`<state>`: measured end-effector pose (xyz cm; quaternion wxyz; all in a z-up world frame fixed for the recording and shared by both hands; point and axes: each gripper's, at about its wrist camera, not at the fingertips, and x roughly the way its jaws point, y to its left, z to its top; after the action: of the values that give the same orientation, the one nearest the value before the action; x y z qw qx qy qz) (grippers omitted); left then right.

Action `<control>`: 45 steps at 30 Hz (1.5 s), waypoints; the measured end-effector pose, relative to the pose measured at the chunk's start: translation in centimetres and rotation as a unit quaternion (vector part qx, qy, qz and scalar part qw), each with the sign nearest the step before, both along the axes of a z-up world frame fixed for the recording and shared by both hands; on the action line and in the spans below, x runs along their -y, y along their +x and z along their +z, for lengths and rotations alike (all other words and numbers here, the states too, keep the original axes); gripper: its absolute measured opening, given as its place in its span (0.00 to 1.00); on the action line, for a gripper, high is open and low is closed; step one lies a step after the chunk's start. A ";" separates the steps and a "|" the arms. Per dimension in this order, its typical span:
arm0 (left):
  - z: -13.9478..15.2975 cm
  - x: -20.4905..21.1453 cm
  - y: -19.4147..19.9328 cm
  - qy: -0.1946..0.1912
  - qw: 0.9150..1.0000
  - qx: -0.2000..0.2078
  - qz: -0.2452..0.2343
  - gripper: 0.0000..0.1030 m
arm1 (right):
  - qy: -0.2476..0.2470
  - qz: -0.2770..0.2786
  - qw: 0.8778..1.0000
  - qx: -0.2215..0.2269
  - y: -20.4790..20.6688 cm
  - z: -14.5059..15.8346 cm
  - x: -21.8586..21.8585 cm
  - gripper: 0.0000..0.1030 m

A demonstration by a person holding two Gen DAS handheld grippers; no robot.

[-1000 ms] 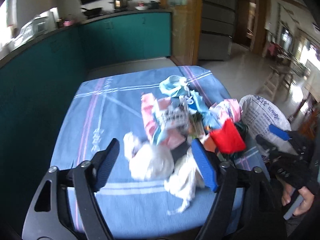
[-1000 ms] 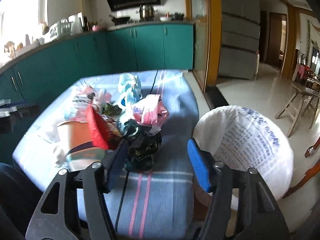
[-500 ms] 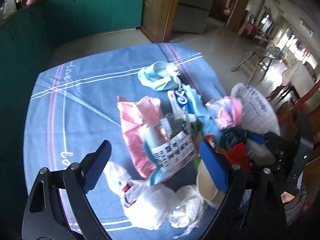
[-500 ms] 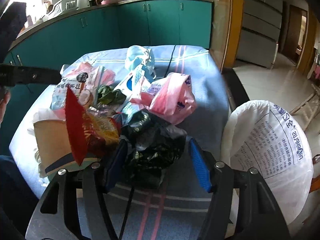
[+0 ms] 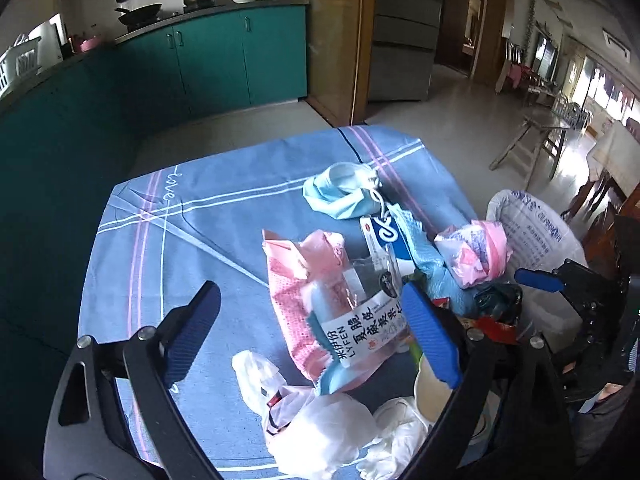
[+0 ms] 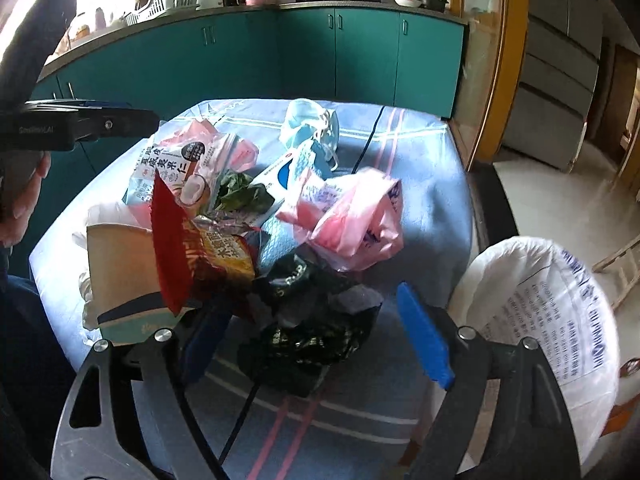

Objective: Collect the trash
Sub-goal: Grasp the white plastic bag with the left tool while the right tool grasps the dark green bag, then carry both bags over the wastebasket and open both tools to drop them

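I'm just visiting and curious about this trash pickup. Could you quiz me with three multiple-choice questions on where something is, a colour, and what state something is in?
1. Where is the white trash sack?
A. on the kitchen counter
B. beside the table's edge, right of the litter
C. under the pink bag

2. What colour is the tablecloth?
A. green
B. plain white
C. blue with pink and white stripes

3. How does the right gripper stand?
A. open around the black bag, pads clear of it
B. shut empty
C. holding the face mask

Answers:
1 B, the sack stands open past the cloth's right edge.
2 C, the stripes cross the blue fabric.
3 A, both blue pads stand apart from the crumpled black plastic, having just opened wider.
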<state>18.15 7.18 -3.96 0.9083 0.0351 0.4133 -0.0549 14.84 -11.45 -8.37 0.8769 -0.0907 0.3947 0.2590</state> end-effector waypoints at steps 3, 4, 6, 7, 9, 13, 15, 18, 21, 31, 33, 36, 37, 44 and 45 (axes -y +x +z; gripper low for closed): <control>-0.3 0.0 -0.1 0.022 1.000 0.001 0.006 0.89 | 0.002 0.011 1.000 0.003 -0.4 0.0 -0.3 0.64; -0.3 -0.2 -0.2 0.020 1.000 -0.001 0.007 0.90 | 0.012 0.017 1.000 0.000 -0.7 0.1 -0.2 0.59; -0.3 -0.9 -0.5 0.002 1.000 -0.007 0.008 0.90 | 0.025 0.031 0.999 -0.003 -1.1 0.3 -0.1 0.55; -0.3 -1.3 -0.7 -0.008 1.000 -0.011 0.008 0.91 | 0.026 0.035 0.999 0.000 -1.3 0.5 0.0 0.54; -0.5 -2.2 -1.4 -0.037 0.999 -0.020 0.006 0.92 | 0.026 0.037 0.999 0.009 -1.7 1.0 0.3 0.54; -1.4 -4.0 -3.9 -0.093 0.995 -0.040 -0.007 0.94 | 0.034 0.025 0.999 0.017 -1.9 1.9 1.5 0.55; -1.9 -4.4 -5.0 -0.108 0.993 -0.046 -0.012 0.94 | 0.039 0.017 0.999 0.019 -2.0 2.2 2.2 0.55; -3.2 -4.2 -6.3 -0.095 0.994 -0.059 -0.015 0.94 | 0.042 0.009 0.999 0.022 -2.2 2.4 2.9 0.55; -4.2 -3.9 -6.1 -0.077 0.994 -0.080 -0.008 0.94 | 0.035 0.005 0.999 0.030 -2.4 2.6 3.1 0.55; -5.4 -3.3 -5.9 -0.079 0.991 -0.106 -0.029 0.30 | 0.044 -0.026 0.998 0.033 -1.6 2.9 4.3 0.55; -4.9 -4.0 -6.2 -0.087 0.992 -0.094 -0.019 0.27 | 0.045 -0.033 0.998 0.034 -1.6 3.1 4.7 0.55; -3.9 -5.2 -7.3 -0.096 0.993 -0.068 0.000 0.27 | 0.046 -0.041 0.997 0.045 -2.0 3.7 5.5 0.55; -3.4 -5.7 -8.2 -0.105 0.993 -0.053 0.005 0.27 | 0.048 -0.044 0.997 0.049 -2.2 4.0 5.8 0.55; 2.3 -4.6 -12.0 -0.077 0.995 0.062 0.016 0.27 | 0.079 -0.147 0.979 0.118 -3.4 9.0 11.2 0.55; 3.3 -3.9 -11.7 -0.074 0.995 0.070 0.005 0.27 | 0.081 -0.160 0.976 0.126 -3.3 9.7 11.9 0.55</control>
<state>6.46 11.05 -0.65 0.9352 -0.0302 0.3438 -0.0786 11.50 -23.34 1.36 0.9540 0.0134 0.2684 0.1327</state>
